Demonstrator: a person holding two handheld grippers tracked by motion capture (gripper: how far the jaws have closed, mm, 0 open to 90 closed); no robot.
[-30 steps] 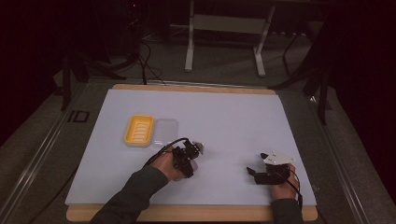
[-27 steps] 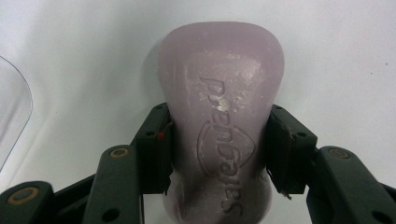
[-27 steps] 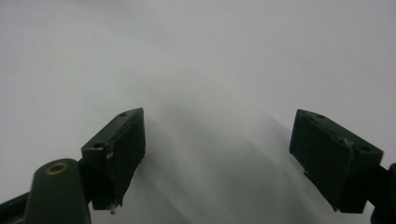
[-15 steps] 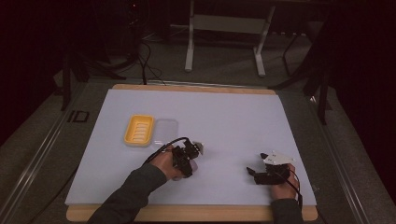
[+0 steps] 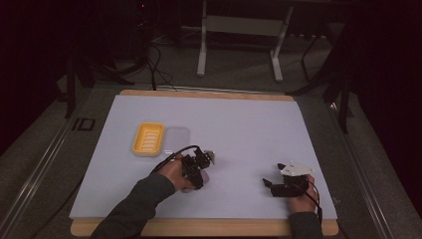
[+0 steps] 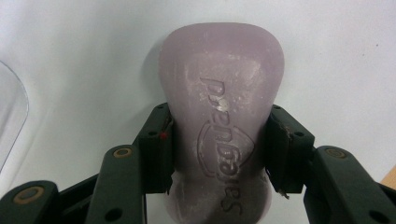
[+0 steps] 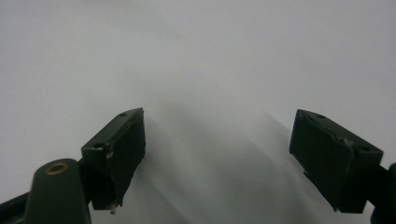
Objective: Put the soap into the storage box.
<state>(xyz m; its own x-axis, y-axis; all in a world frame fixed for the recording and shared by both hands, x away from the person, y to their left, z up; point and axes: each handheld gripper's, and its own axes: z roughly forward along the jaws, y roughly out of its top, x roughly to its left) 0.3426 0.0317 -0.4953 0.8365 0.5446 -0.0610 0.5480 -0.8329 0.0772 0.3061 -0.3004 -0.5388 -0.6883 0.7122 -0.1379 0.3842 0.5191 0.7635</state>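
Observation:
A pale purple soap bar (image 6: 222,116) with embossed lettering lies on the white table sheet (image 5: 239,129). My left gripper (image 6: 219,140) is shut on it, one black pad pressed on each long side near the bar's waist. From above, my left gripper (image 5: 197,169) sits a little left of the table's middle, just right of a yellow soap dish (image 5: 148,138). Near the front right, my right gripper (image 5: 267,184) rests low over the sheet. In its own view the right gripper (image 7: 217,140) is open, with bare sheet between the jaws.
A clear lid (image 5: 177,137) lies flat beside the yellow dish on its right; its edge (image 6: 11,116) shows at the left of the left gripper view. The wooden board's rim (image 5: 199,228) runs along the front. Table legs and cables stand beyond the far edge.

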